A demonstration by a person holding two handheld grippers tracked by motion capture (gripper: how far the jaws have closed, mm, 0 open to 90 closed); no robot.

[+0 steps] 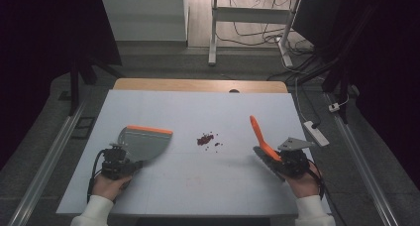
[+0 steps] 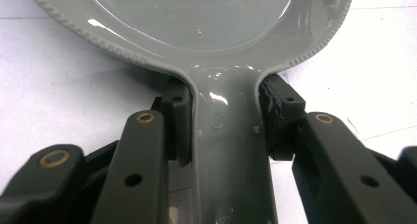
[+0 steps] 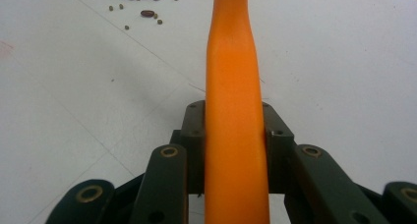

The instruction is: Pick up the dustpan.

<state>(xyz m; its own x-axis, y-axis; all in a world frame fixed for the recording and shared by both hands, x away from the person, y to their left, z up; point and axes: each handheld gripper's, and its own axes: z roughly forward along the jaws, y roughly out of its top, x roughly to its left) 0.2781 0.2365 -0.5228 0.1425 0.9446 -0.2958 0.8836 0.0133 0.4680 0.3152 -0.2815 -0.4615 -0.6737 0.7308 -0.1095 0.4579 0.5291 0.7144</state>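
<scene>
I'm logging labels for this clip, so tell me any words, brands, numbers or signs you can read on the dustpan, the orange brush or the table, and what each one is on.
None: no readable text in any view.
Dustpan: plain grey plastic, only moulded dimples, no lettering.
Brush: plain orange handle, no mark.
Table: bare white top with faint lines and scattered beans, no writing.

Grey dustpan [image 1: 143, 142] flat; orange brush [image 1: 261, 138] tilted.

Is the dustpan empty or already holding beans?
Empty: the dustpan shows a bare grey inside, and the beans lie on the table.
</scene>
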